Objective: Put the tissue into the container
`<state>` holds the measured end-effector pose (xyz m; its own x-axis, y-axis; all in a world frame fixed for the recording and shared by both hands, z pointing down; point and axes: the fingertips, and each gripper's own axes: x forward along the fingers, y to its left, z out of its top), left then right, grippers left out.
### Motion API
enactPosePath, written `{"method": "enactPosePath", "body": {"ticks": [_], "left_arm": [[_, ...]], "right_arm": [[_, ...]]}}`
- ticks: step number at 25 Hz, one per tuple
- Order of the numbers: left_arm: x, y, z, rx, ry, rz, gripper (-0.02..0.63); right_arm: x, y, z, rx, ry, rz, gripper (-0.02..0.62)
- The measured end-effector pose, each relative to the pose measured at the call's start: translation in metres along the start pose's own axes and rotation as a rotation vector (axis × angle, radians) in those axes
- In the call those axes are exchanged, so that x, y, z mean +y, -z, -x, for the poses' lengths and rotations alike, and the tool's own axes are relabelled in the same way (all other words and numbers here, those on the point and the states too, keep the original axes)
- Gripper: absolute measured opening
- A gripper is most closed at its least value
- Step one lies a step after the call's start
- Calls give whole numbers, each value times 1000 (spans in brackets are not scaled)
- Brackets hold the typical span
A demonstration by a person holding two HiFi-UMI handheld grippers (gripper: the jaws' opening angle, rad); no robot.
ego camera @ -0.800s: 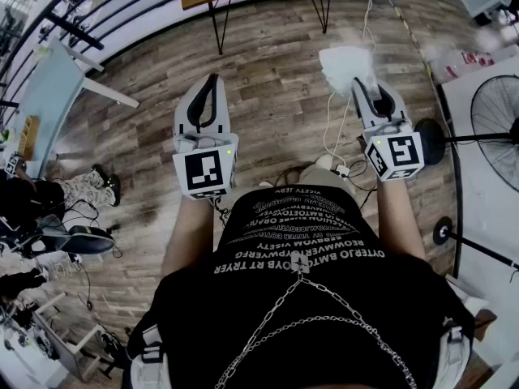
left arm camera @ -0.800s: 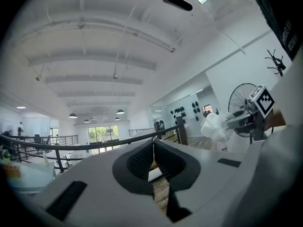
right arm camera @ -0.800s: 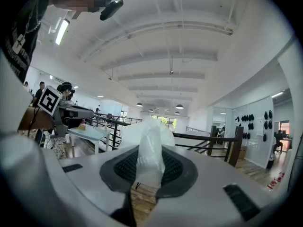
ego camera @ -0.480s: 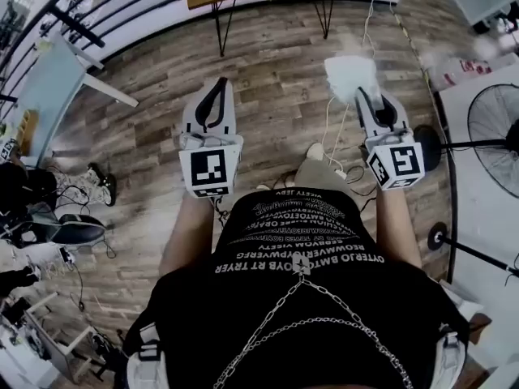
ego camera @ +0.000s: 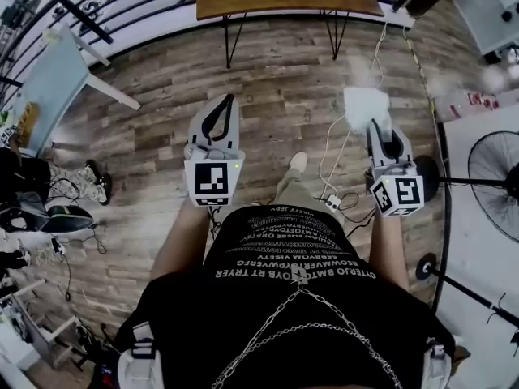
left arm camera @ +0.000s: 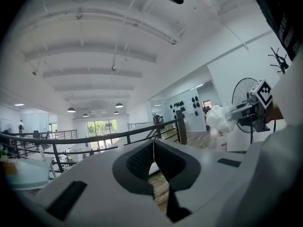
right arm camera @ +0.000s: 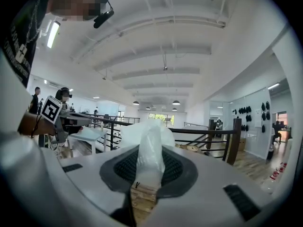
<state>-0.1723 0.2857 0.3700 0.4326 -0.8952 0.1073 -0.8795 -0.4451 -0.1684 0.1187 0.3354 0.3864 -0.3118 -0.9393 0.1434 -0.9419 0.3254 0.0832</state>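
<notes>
While held out front, roughly level, over the wood floor, the right gripper at center right is clamped on the white tissue; the left gripper, center left, is closed up and empty.

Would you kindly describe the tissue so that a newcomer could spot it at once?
Start from the person in the black shirt standing on the wood-plank floor and follow their right arm to the right tool. The tissue is the crumpled white wad pinched at that tool's tip; the left tool holds nothing, and the nearby white cable is thin and lies on the floor.
</notes>
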Motion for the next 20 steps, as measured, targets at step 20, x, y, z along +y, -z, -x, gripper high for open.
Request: {"method": "enactPosePath", "body": {"ticks": [20], "left_arm": [[-4,-40,-210,6,-58,-30,31]], "right_arm": [[-160,-2,-156,-16,-90,-51,87]]}}
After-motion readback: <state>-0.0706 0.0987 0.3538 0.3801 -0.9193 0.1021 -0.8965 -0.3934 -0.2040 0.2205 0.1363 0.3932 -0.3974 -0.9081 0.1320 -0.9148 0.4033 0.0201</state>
